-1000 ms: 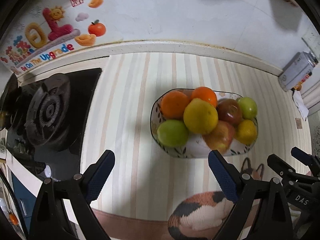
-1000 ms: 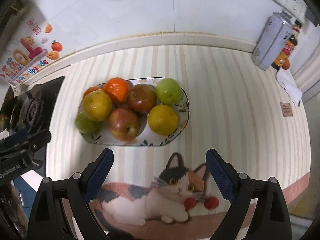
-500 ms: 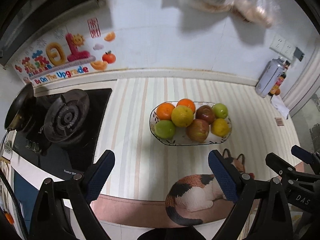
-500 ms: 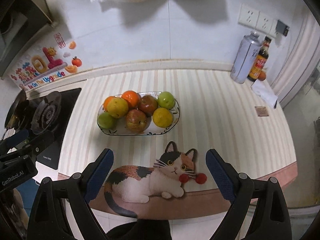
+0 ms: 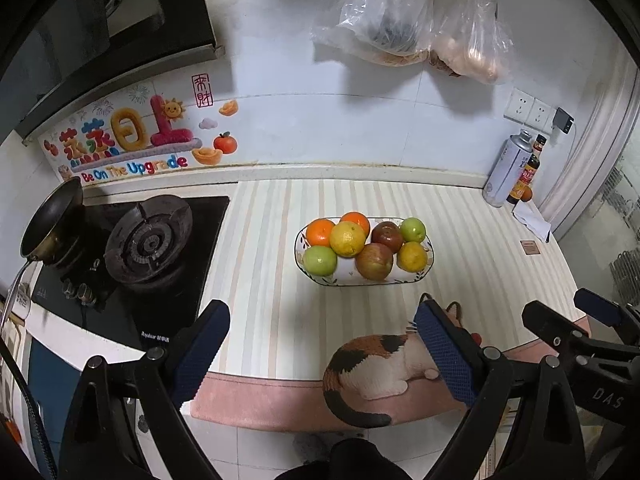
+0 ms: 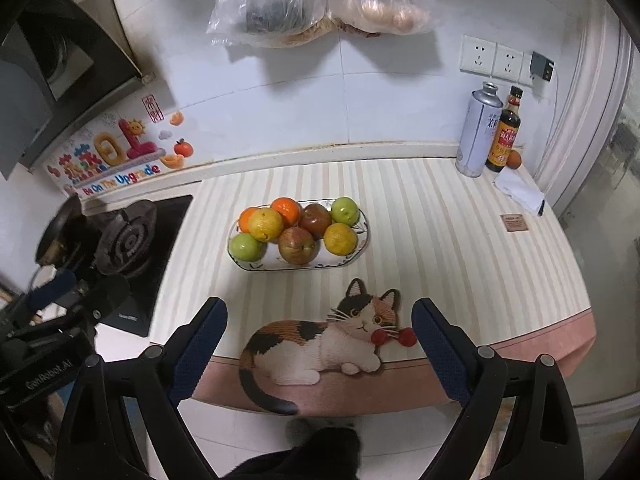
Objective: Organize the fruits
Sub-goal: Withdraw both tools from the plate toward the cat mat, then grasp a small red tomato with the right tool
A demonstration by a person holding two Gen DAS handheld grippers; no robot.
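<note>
Both grippers had drawn back and up from the bowl [image 5: 427, 265] since a second before, so the fruit looked smaller and the wall, the hanging bags [image 5: 420, 20] and the range hood [image 5: 100, 32] had come into view; the left gripper [image 5: 322, 354] hung with its jaws wide apart and nothing between them; the right gripper [image 6: 320, 352] did the same, empty over the cat mat [image 6: 320, 344] at the counter's front edge; the bowl sat on the striped counter [image 5: 272, 240], beyond the mat and well apart from both grippers; in it lay two oranges [image 5: 320, 232], two yellow citrus [image 5: 347, 238], two green fruits [image 5: 320, 260] and two red apples [image 5: 374, 261], piled touching one another; the stove [image 5: 148, 238] stood left of the bowl, with a pan [image 5: 52, 220] at its far side; a can [image 6: 478, 132] and a dark bottle [image 6: 505, 132] stood by the wall at the right.
</note>
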